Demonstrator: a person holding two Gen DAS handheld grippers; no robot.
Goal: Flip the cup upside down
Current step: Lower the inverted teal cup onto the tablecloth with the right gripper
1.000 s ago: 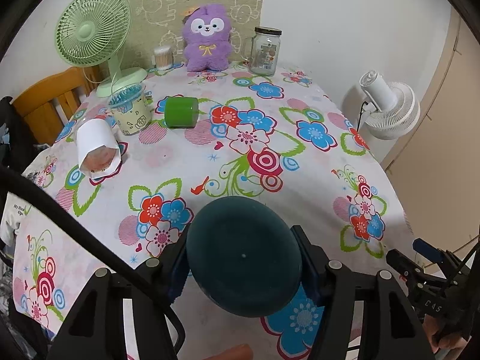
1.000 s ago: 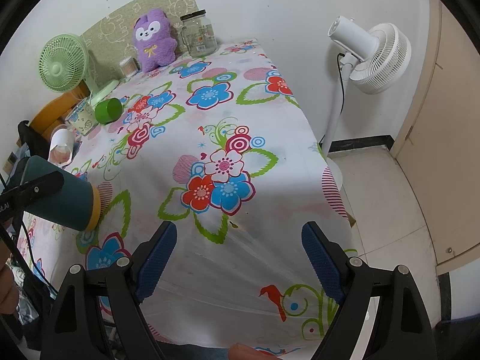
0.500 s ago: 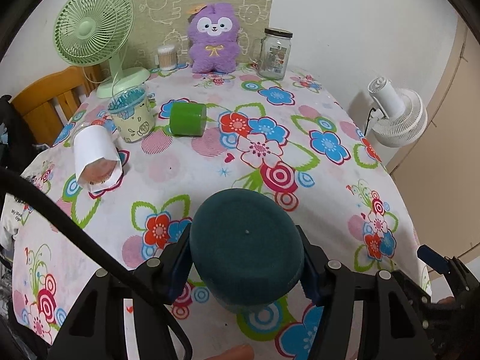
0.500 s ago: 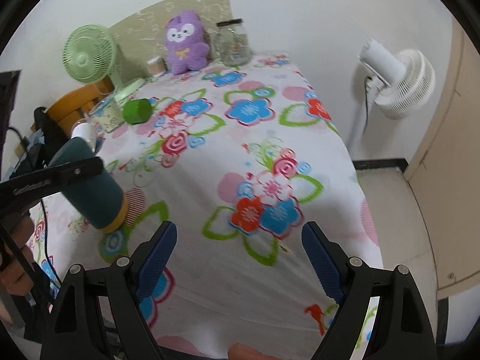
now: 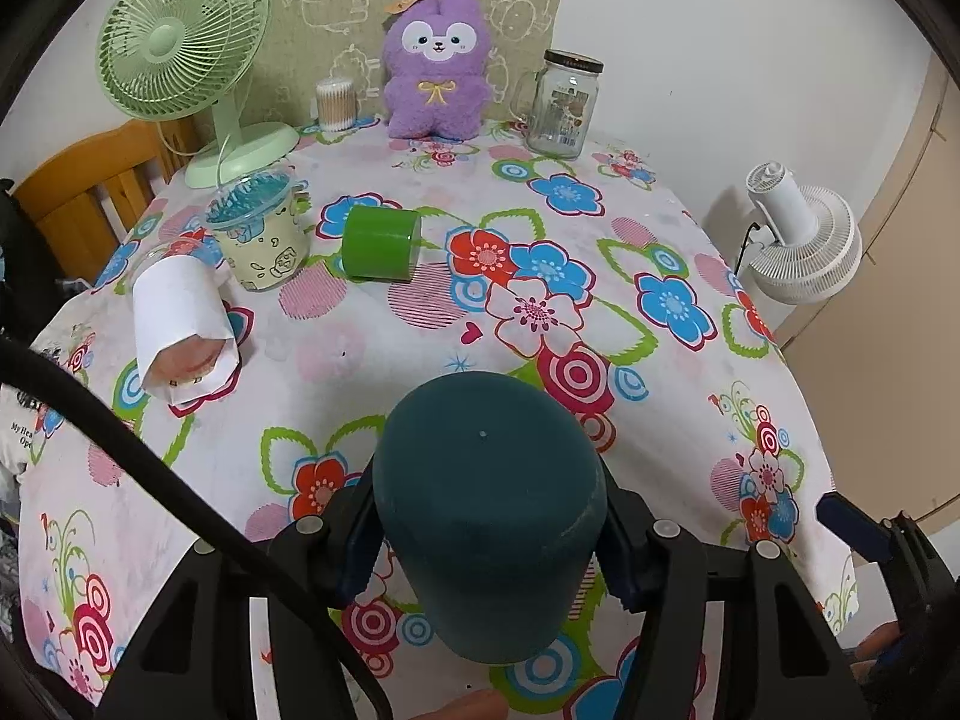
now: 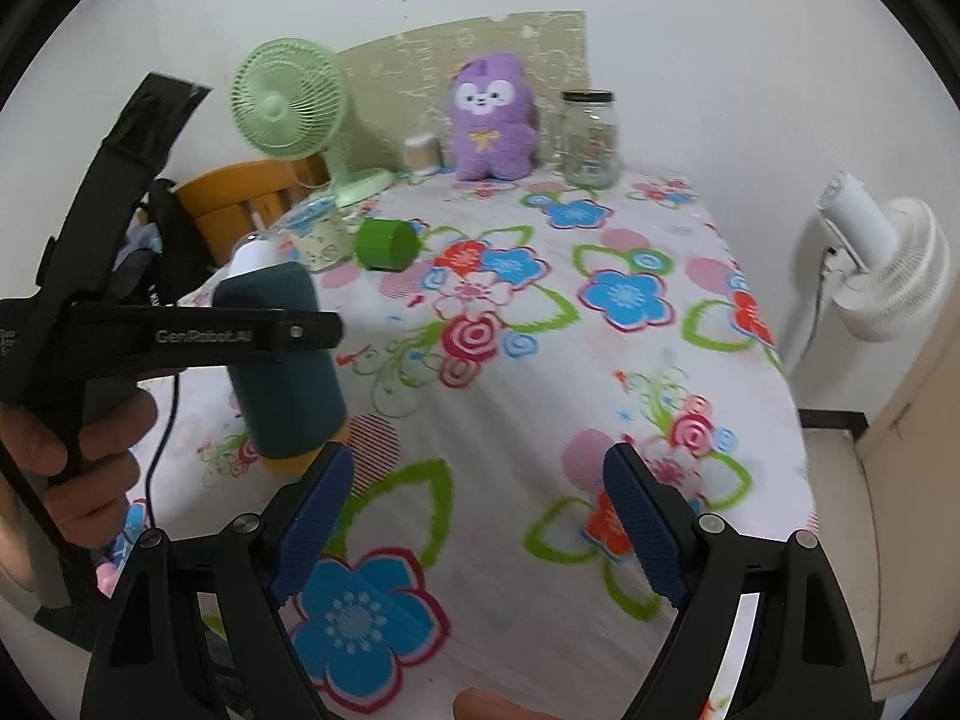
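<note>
White walls close in a small room where a tabletop [image 5: 372, 348] wears a cloth printed with bright red, blue and pink flowers. Along its far edge, against a beige panel, stand a green desk fan [image 5: 186, 54], a small tub of cotton swabs [image 5: 336, 105], a purple plush rabbit [image 5: 435, 66] and a lidded glass jar [image 5: 564, 105]. Nearer, on the left side, a cream cartoon-printed cup with a blue lid [image 5: 264, 231] stands upright, a green cup [image 5: 379, 243] lies on its side just beside it, and a tilted white paper-wrapped cup [image 5: 180, 315] sits closer to the left edge. A wooden chair back [image 5: 90, 180] shows beyond that edge, and a white floor fan [image 5: 801, 246] stands off the right side of the table.

The left gripper [image 5: 489, 540] is clamped on a dark teal cup [image 5: 486, 516], one blue pad pressed to each side of its body. From the right wrist view the teal cup [image 6: 282, 360] stands nearly inverted, its closed base uppermost and its yellow rim down at the cloth; whether the rim actually touches the cloth cannot be told. The left hand [image 6: 78, 456] grips the tool's handle.

The right gripper [image 6: 477, 525] hovers above the near right part of the tabletop with its jaws spread wide and nothing between them, set apart to the right of the teal cup.
</note>
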